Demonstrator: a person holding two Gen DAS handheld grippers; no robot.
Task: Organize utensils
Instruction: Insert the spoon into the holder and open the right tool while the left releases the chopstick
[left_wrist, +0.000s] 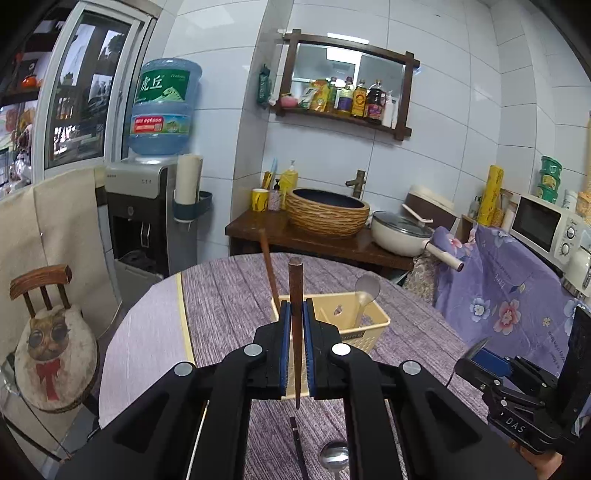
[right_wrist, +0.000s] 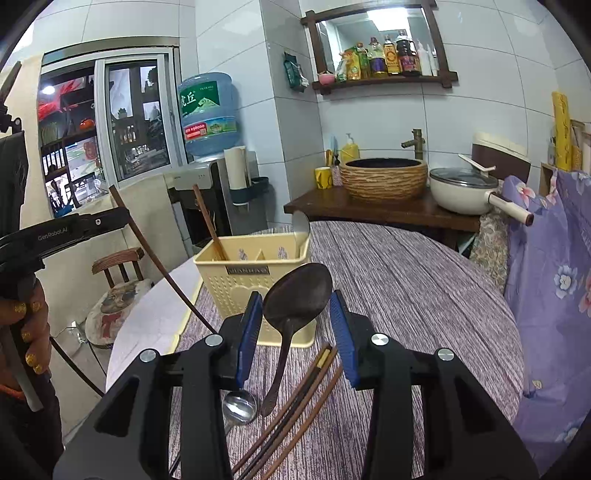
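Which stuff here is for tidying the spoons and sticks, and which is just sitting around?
For the job:
yellow caddy
held chopstick
dark spoon
metal spoon
loose chopsticks

Just sitting around:
white pan
yellow mug
water jug
microwave

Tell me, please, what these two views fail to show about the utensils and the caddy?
- Left wrist view: the left tongs cover the yellow caddy's near compartments.
- Left wrist view: the metal spoon is cut off by the bottom edge.
- Right wrist view: the chopsticks' lower ends run off the bottom edge.
- Right wrist view: the caddy's contents sit hidden below its wall.
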